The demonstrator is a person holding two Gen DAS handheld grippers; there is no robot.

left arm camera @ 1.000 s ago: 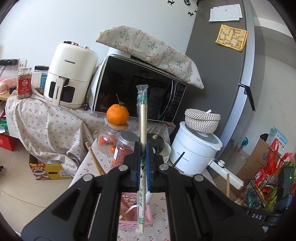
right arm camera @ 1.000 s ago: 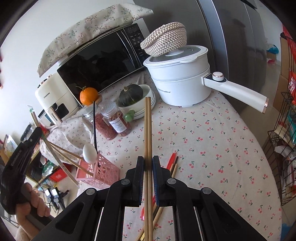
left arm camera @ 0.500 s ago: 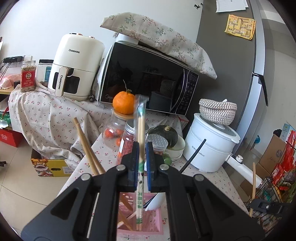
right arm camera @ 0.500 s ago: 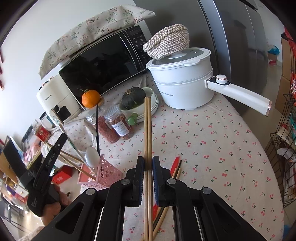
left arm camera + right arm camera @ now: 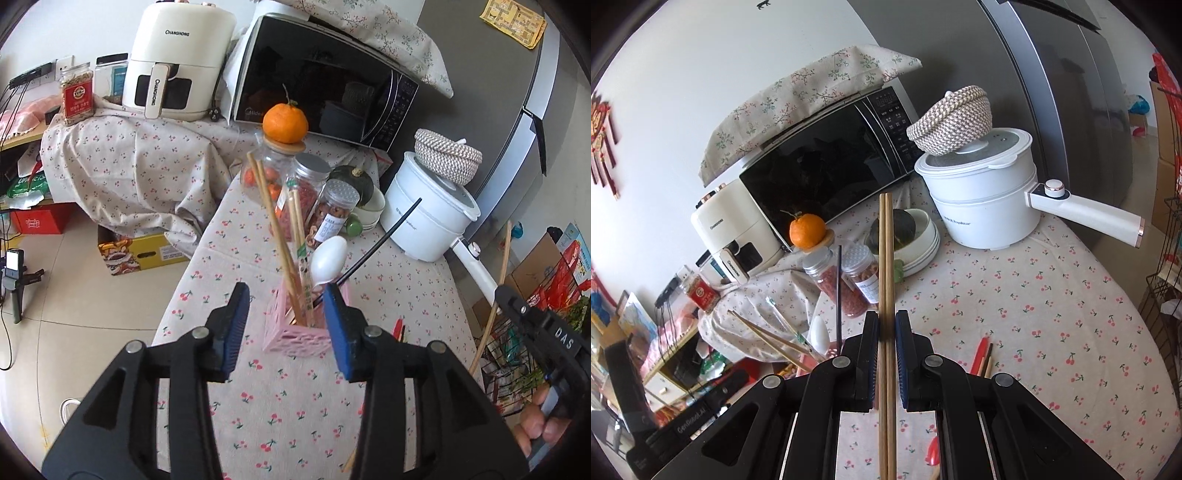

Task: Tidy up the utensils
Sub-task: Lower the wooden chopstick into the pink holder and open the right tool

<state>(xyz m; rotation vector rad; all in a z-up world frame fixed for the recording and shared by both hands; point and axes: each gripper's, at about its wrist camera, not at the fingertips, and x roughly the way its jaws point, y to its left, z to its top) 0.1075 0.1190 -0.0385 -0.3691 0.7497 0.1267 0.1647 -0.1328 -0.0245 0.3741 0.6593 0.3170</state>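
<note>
A: Where does the left gripper [image 5: 287, 325] stand relative to the pink basket [image 5: 295, 334]?

B: It hangs just above and in front of it. Its jaws are opening, and nothing is pressed between the blue pads [image 5: 236, 325]; the basket shows in the gap beyond them.

A: What is in the basket?

B: A wrapped pair of chopsticks [image 5: 300, 243] stands in it, leaning back toward the jars. Beside that lean two bare wooden chopsticks [image 5: 271, 221], a white spoon [image 5: 328, 258] and a thin black stick [image 5: 380, 242]. All rise out of the basket's open top.

A: And the right gripper [image 5: 886, 332]?

B: Clenched on a pair of wooden chopsticks [image 5: 886, 266], which run straight out between its fingers. From the left wrist view it sits to the right of the basket, with a hand [image 5: 543, 421] around its grip.

A: Anything else near the basket?

B: On the cherry-print tablecloth [image 5: 280, 398] just right of it lie a red utensil [image 5: 980, 350] and more chopsticks [image 5: 989, 356]. Behind the basket stand three jars [image 5: 336, 212], one with an orange [image 5: 285, 123] on its lid. Farther back right is a white pot [image 5: 428, 218] with a woven bowl [image 5: 447, 155] on it.

A: How does the basket sit?

B: Upright on the cloth, near the table's left edge.
</note>
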